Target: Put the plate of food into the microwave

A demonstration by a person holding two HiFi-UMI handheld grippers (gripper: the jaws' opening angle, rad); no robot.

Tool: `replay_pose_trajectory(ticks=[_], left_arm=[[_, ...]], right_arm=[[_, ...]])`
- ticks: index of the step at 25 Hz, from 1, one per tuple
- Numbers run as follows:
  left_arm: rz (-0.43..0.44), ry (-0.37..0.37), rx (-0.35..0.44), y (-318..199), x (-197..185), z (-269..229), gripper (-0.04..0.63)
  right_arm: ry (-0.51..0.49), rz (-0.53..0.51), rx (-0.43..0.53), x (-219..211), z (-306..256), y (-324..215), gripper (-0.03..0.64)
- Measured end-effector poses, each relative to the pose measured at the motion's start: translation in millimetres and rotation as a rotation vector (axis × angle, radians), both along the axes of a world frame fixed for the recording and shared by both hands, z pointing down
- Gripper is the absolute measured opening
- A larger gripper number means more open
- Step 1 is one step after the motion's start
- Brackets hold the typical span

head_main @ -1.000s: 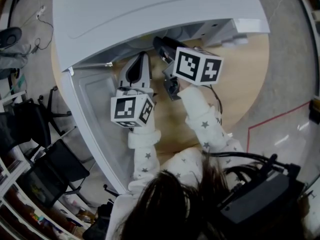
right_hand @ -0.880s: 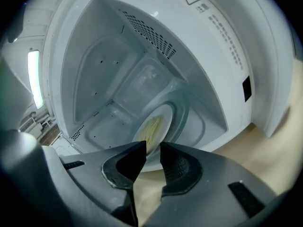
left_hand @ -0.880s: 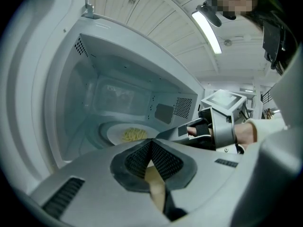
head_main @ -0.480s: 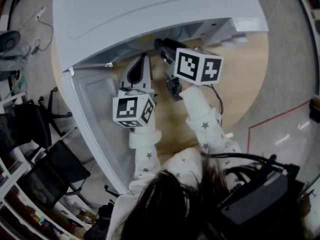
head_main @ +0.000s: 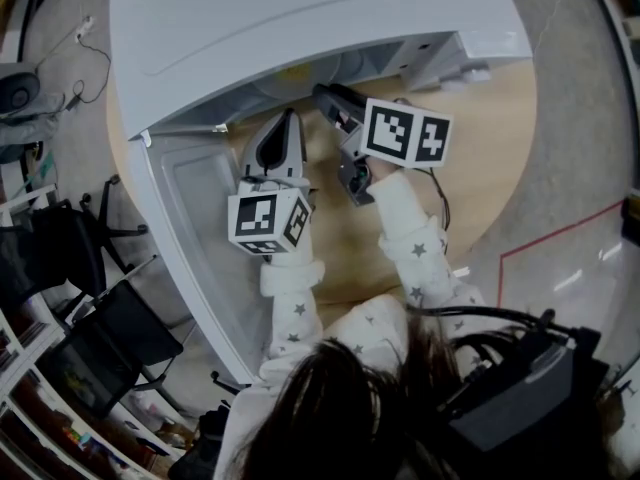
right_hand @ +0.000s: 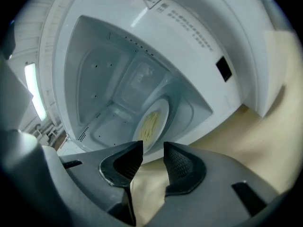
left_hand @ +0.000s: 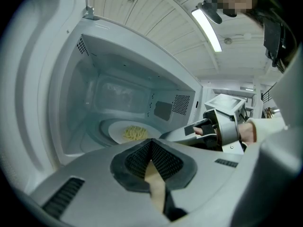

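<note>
A white plate (right_hand: 152, 122) of yellow noodles lies on the floor of the open white microwave (head_main: 300, 28); the same plate (left_hand: 129, 132) shows in the left gripper view. My right gripper (right_hand: 153, 151) is at the microwave's mouth, its jaws opening. Nothing is between its pads, and the plate lies just beyond their tips. In the head view the right gripper (head_main: 325, 95) points into the opening. My left gripper (head_main: 288, 118) hovers beside it to the left, just outside the opening. The left gripper (left_hand: 151, 148) is shut on nothing.
The microwave door (head_main: 190, 218) hangs open toward the left, close by the left gripper. The microwave stands on a round wooden table (head_main: 490, 138). Dark office chairs (head_main: 80, 258) stand on the floor at the left, and red tape (head_main: 545, 236) marks the floor at the right.
The right gripper has drawn back slightly from the microwave's mouth, toward the right. The left gripper has stayed almost where it was.
</note>
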State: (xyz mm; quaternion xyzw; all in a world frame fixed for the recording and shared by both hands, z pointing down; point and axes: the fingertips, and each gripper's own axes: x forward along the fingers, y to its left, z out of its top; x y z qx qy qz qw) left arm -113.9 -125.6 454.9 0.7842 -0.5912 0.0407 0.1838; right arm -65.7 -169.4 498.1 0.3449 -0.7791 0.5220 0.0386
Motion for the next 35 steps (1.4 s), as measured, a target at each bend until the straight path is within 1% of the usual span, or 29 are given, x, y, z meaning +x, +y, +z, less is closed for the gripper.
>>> replay_pose_trajectory(ticks=[3,5,9,10,11,13,15,19,22,24,27,31,35], left_arm=[[0.002,-0.003,0.020,1,-2,-6,-0.005],[0.006,-0.003,0.029,3,0,-9,-0.005],[0.023,-0.017,0.060,9,11,-19,-0.005],[0.027,-0.021,0.069,10,15,-24,-0.005],[0.032,-0.025,0.078,11,18,-29,-0.005],[0.040,-0.032,0.099,15,24,-39,-0.005],[0.053,-0.037,0.120,23,31,-50,-0.005],[0.101,-0.049,0.155,46,50,-77,-0.005],[0.143,-0.070,0.212,57,61,-101,-0.005],[0.173,-0.086,0.250,66,68,-118,-0.005],[0.205,-0.113,0.275,82,77,-137,-0.005],[0.233,-0.101,0.312,100,88,-145,-0.005],[0.253,-0.082,0.312,109,100,-138,-0.005]], right_arm=[[-0.074,0.023,-0.037,2,1,6,0.121],[-0.136,0.018,-0.044,0,-3,10,0.121],[-0.290,-0.015,-0.003,-1,-28,17,0.120],[-0.317,-0.014,0.013,2,-37,17,0.105],[-0.337,-0.014,0.031,5,-46,16,0.053],[-0.353,-0.027,0.073,11,-61,19,0.015],[-0.362,-0.055,0.112,16,-75,27,0.006],[-0.412,-0.103,0.141,29,-107,52,0.006],[-0.440,-0.132,0.194,37,-132,64,0.006],[-0.449,-0.154,0.223,41,-147,73,0.006],[-0.458,-0.181,0.250,48,-164,88,0.006],[-0.478,-0.197,0.278,56,-182,105,0.006],[-0.475,-0.202,0.274,63,-186,116,0.006]])
